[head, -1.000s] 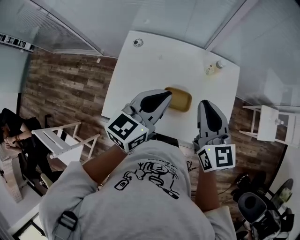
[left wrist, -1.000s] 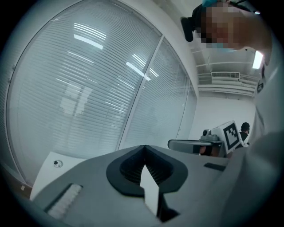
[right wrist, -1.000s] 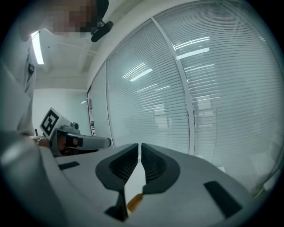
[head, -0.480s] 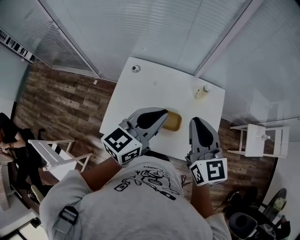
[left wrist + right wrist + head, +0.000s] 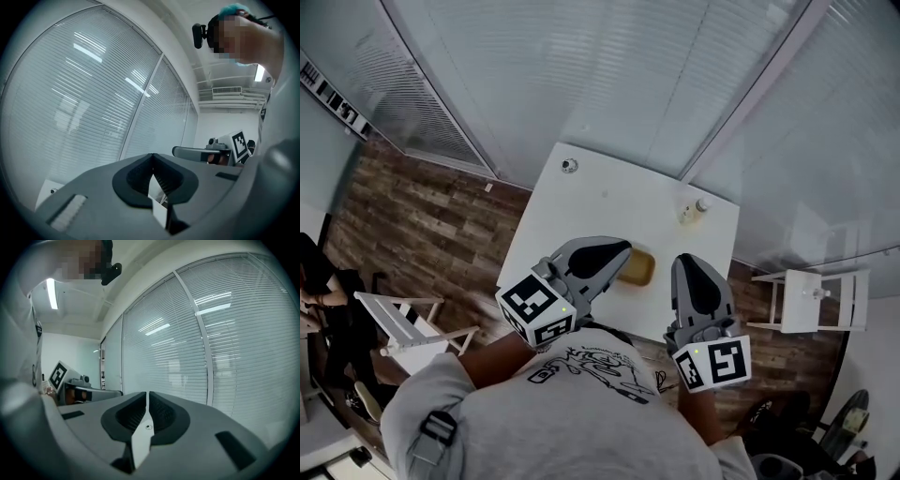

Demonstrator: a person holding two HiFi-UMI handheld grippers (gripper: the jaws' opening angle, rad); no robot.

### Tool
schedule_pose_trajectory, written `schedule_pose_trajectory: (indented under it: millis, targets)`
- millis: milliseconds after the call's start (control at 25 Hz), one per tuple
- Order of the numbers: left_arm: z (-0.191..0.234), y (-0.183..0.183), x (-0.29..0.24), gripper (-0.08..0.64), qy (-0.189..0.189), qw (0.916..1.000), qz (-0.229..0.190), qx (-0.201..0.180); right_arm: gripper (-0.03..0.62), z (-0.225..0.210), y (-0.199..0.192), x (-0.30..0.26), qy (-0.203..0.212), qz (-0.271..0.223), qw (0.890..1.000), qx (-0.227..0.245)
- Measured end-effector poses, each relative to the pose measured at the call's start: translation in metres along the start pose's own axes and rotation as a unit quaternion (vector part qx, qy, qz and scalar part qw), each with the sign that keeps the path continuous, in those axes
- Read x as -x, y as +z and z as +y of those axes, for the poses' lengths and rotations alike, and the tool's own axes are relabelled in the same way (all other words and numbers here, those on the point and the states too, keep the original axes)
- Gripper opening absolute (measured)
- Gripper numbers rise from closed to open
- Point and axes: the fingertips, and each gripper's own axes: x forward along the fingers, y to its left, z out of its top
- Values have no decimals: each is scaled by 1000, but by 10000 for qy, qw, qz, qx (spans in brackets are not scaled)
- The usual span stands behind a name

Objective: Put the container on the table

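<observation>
On the smooth white table (image 5: 609,202) — a rounded amber container (image 5: 638,269).

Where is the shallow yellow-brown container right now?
In the head view, the shallow yellow-brown container sits on the white table, near its front edge. It is just past the tip of the left gripper and left of the right gripper.

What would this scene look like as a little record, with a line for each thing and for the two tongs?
Surface: white table, seen from above
Container: tan shallow container resting on the table near its near edge, partly hidden by the left tongs
Far corners: small bottle at right, small round object at left
Left tongs: shut, nothing between them
Right tongs: shut, nothing between them
Contact: neither tongs grips the container
</observation>
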Motion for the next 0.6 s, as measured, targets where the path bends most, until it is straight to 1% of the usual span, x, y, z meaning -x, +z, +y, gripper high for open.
schedule_pose_trajectory:
  millis: [200, 600]
  targets:
    - [2, 4, -4, 5, -25, 10000, -49, -12, 20, 2, 5, -1, 27, -72, 9999, 78]
    - [5, 10, -22, 5, -62, 9999, -17, -101, 20, -16, 10, -6, -104, -133, 9998, 66]
